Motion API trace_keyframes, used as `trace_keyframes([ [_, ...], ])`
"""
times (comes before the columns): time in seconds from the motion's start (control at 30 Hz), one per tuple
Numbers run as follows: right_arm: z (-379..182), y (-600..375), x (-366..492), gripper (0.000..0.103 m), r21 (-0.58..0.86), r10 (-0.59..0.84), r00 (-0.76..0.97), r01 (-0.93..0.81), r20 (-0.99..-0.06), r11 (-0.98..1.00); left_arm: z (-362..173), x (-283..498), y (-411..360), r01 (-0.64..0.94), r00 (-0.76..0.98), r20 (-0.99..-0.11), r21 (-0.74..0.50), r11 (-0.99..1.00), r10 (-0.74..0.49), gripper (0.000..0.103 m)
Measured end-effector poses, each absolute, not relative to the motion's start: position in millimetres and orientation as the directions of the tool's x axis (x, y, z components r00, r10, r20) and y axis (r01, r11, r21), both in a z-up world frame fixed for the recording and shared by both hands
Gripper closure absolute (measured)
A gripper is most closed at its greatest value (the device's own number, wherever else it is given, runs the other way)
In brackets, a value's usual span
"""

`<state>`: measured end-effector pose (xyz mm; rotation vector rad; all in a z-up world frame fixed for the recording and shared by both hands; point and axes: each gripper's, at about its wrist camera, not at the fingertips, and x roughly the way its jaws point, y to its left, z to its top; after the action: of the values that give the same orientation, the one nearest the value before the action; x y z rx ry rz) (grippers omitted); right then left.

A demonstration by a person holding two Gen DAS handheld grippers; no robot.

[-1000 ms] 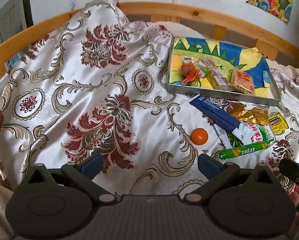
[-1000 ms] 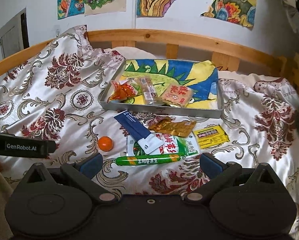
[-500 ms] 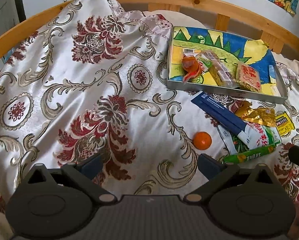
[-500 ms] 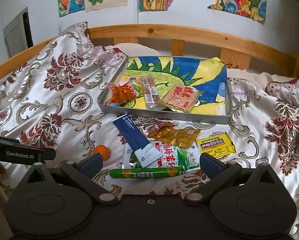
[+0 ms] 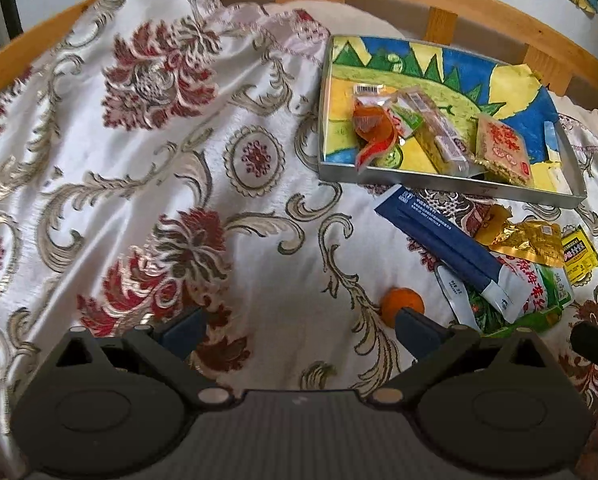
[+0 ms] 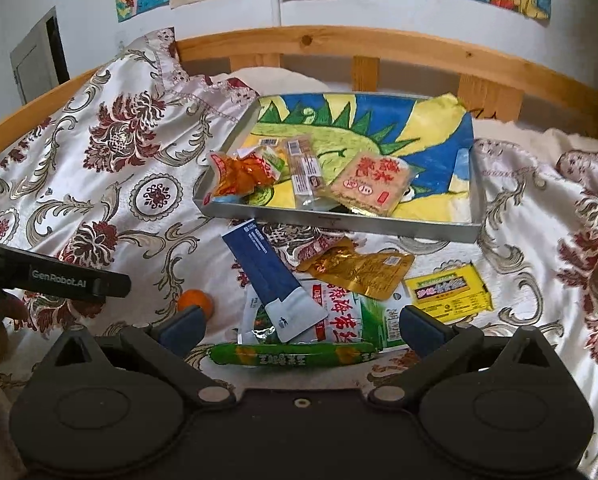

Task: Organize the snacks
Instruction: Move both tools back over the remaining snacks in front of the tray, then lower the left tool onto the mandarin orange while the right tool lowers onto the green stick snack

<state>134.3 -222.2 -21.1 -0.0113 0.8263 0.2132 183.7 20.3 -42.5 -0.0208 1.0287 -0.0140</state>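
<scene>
Both grippers hover low over the bed, with its shiny white bedspread patterned in dark red flowers (image 5: 147, 184), and neither carries anything. The right gripper (image 6: 301, 326) has its blue-padded fingers (image 6: 185, 326) spread wide, and lying right between them is the long green sausage-shaped snack stick (image 6: 295, 354). Just beyond it sits the green and white snack bag with red lettering (image 6: 339, 318), with the dark blue and white flat sachet (image 6: 271, 276) lying across it. To the right are the crinkled gold foil packet (image 6: 359, 268) and the small yellow packet (image 6: 449, 290).

The left gripper (image 5: 299, 326) is equally wide open and empty, poised above bare bedspread, with the small orange round fruit or sweet (image 5: 402, 304) just beside its right finger.

Further back, against the wooden bed rail, rests the shallow grey metal tray lined with a colourful dinosaur drawing (image 6: 339, 224). Three snacks are already in it: an orange-red crumpled wrapper (image 6: 239, 174), a clear-wrapped bar (image 6: 305, 172) and a square tan biscuit packet with red print (image 6: 369, 184).

So I'd say we're midway, at the reach for the next loose item. The green stick looks like the right gripper's pick: lower, close across its narrow width, then lift it over the tray's near wall. It's slim and round, so it may roll on that slick cloth.
</scene>
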Motion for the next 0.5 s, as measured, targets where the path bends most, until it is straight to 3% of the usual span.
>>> trace_keyframes([
  [0.5,-35.9,-234.7,159.3,0.001,0.071,0.153,0.627,-0.154,-0.764,0.985,-54.3,204.9,14.4,0.051,0.481,-0.872,-0.074,0.996,-0.089,0.000],
])
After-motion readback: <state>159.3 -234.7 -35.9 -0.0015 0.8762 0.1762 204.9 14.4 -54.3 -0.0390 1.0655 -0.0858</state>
